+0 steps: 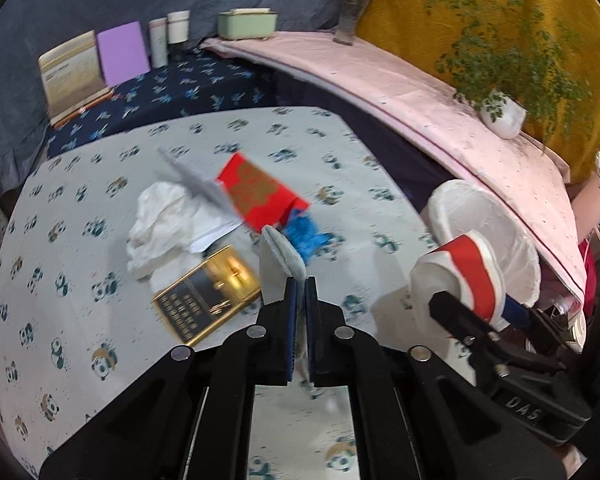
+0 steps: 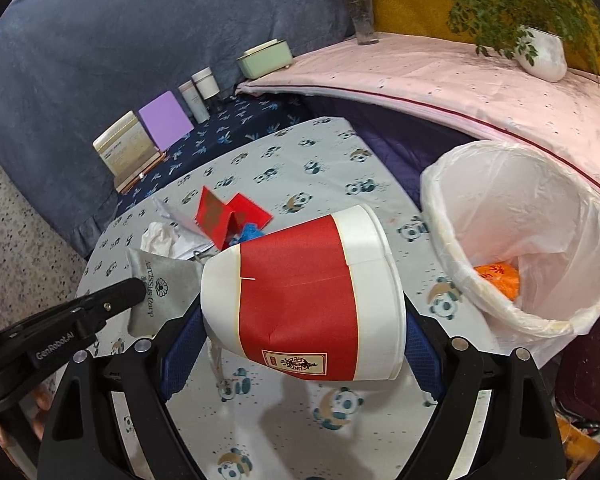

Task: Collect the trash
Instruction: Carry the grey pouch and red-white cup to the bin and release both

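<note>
Trash split between both grippers. Paper cup (image 2: 300,292), red band on white, gripped across its body by right gripper (image 2: 300,320), tipped on its side with the mouth angled toward the bin (image 2: 572,320); held above the panda-print table (image 2: 340,420), just beside the bin rim. Likely carried sideways for a straight drop into the liner.

Grey pouch (image 2: 162,294), printed lettering, pinched flat by left gripper (image 1: 300,300), jaws closed tight on its lower edge; pouch standing up from the fingertips, off the table. Probably queued behind the cup.

Bin lined with white plastic bag, something orange (image 2: 498,278) already at the bottom. Mouth open, nothing across it.

Left on table: crumpled white tissue (image 1: 160,228), red envelope (image 1: 260,196), blue scrap (image 1: 304,236) partly under the envelope, white paper sheet (image 1: 216,232), gold-framed dark card (image 1: 208,292).

Beyond table: purple card (image 1: 124,54), calendar stand (image 1: 74,76), two jars (image 1: 168,36), green box (image 1: 248,22), flower vase (image 1: 350,20), potted plant (image 1: 504,112). None in the path. Only crowding: both grippers close together near the bin.
</note>
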Tool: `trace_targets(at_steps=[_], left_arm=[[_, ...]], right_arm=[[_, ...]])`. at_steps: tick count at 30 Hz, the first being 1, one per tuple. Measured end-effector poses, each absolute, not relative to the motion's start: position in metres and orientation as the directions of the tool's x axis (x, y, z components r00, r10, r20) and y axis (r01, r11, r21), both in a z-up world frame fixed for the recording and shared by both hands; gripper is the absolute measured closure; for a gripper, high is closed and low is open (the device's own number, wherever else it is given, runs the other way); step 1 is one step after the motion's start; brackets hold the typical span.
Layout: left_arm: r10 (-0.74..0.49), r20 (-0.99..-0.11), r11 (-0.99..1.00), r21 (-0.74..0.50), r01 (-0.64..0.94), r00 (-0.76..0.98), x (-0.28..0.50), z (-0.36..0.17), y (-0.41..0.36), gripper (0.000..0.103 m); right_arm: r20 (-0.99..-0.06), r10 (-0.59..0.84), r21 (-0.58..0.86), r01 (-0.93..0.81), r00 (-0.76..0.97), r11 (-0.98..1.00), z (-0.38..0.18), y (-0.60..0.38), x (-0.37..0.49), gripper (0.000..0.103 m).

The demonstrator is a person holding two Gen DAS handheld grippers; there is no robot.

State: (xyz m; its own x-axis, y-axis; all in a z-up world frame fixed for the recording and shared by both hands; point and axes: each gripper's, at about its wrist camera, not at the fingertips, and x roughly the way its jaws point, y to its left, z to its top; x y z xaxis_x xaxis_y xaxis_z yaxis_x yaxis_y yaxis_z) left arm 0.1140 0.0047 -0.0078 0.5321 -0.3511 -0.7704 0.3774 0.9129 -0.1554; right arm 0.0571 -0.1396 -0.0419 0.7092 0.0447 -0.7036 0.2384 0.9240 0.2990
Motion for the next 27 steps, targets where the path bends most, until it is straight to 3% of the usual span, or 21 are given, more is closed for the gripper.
trace_targets(at_steps=[13, 27], left_arm=[[-0.482, -0.727, 0.798, -0.134, 0.587, 0.489, 0.090, 0.028, -0.116, 0.099], [-0.568, -0.741, 0.688, -0.189, 0.700, 0.358, 0.100, 0.017, -0.220, 0.097]], right_arm=[[-0.679, -0.095, 0.314, 0.405, 0.728, 0.859, -0.038, -0.230, 0.017, 0.019], [-0.685, -0.253, 0.287, 0.572, 0.683, 0.768, -0.042, -0.311, -0.017, 0.019]])
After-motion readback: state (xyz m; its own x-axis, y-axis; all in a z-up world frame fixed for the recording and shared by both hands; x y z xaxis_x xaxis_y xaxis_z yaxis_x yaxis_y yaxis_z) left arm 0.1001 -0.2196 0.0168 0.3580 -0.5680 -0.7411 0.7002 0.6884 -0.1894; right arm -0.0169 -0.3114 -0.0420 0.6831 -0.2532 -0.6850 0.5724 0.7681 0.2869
